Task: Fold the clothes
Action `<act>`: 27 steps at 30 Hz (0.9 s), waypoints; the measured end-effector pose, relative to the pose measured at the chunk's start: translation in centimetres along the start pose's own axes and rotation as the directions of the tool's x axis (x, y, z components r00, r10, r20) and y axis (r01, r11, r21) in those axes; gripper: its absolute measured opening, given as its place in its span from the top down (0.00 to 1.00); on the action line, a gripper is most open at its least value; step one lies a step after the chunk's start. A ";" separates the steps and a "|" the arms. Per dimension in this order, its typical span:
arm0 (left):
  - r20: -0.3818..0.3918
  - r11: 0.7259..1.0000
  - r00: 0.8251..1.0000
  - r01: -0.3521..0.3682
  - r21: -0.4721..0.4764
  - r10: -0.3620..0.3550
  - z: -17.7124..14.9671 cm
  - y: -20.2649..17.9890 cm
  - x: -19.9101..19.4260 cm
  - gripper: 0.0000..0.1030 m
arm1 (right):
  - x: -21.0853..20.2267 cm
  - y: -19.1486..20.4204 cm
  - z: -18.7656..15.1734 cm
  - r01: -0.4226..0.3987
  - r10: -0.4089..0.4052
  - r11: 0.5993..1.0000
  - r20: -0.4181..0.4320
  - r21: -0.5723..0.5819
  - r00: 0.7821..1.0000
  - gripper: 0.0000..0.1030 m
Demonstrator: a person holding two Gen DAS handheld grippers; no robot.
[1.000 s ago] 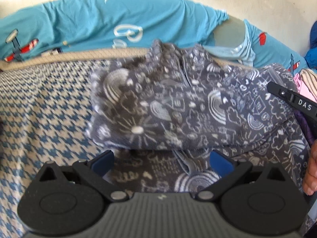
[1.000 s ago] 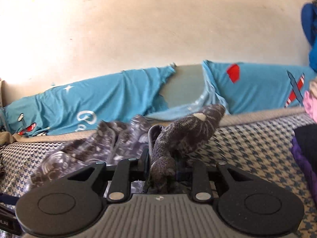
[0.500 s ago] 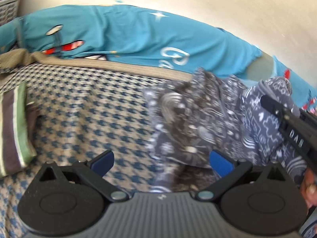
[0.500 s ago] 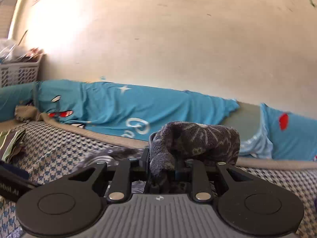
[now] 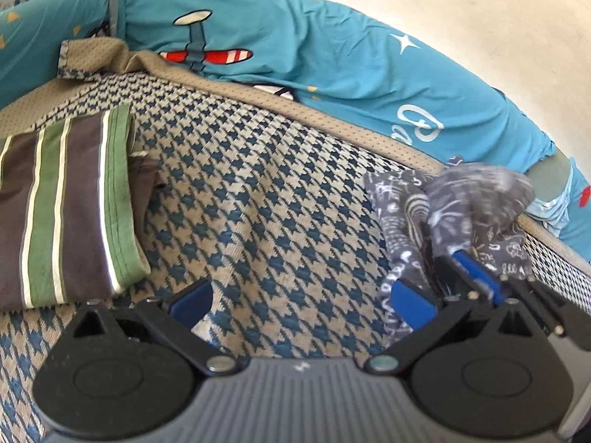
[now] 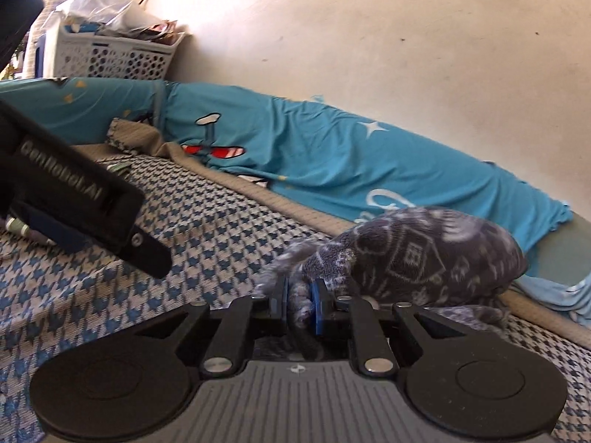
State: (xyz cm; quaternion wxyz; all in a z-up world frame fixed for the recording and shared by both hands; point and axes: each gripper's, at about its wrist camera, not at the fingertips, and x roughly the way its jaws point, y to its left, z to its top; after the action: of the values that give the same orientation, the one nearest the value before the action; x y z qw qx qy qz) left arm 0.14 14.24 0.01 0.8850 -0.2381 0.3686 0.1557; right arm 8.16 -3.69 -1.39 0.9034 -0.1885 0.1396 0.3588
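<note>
Both claws swung left; right claw (image 6: 301, 304) closing on grey garment (image 6: 436, 254); left claw (image 5: 301, 301) spread.

Striped cloth (image 5: 70, 203) left on bedspread (image 5: 266, 199), patterned garment (image 5: 454, 203) right, pillow (image 5: 332, 59) behind.

- You get bright daylight in both views; the wall (image 6: 369, 37) glows warm, brightest toward its upper left.
- Your fisheye lenses bend the bed edge (image 5: 332, 114) into a curve and leave the corners black.
- The grey garment (image 5: 480, 192) is smeared by motion blur at its top.
- In the right view, the basket (image 6: 110, 59) is nearly washed out.
- Shadows under the gripper bodies are soft.
</note>
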 end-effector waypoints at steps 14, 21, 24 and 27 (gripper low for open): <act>0.010 1.000 1.000 -0.001 -0.028 0.002 0.4 0.1 0.2 0.00 | -3.3 1.2 0.7 -0.099 0.099 0.990 -0.006 -0.103 0.995 0.72; 0.013 1.000 1.000 0.019 -0.021 -0.019 0.3 -1.2 0.2 0.00 | -5.7 -1.3 0.4 -0.020 0.017 0.994 -0.030 -0.106 0.999 0.58; 0.016 1.000 1.000 0.021 -0.020 -0.020 0.4 -1.8 0.3 0.00 | -5.9 -1.3 -0.2 -0.029 0.024 0.992 -0.042 -0.123 0.999 0.57; 0.017 1.000 1.000 0.017 -0.017 -0.017 0.4 -2.1 0.5 0.00 | -5.5 -0.9 -0.5 -0.044 0.037 0.988 -0.049 -0.147 0.998 0.52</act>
State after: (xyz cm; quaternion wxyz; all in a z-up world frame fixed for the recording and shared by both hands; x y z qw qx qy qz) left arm 1.68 12.74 0.57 0.8873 -0.2473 0.3577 0.1534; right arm 4.83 -7.79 0.55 0.8761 -0.2603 0.1373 0.3819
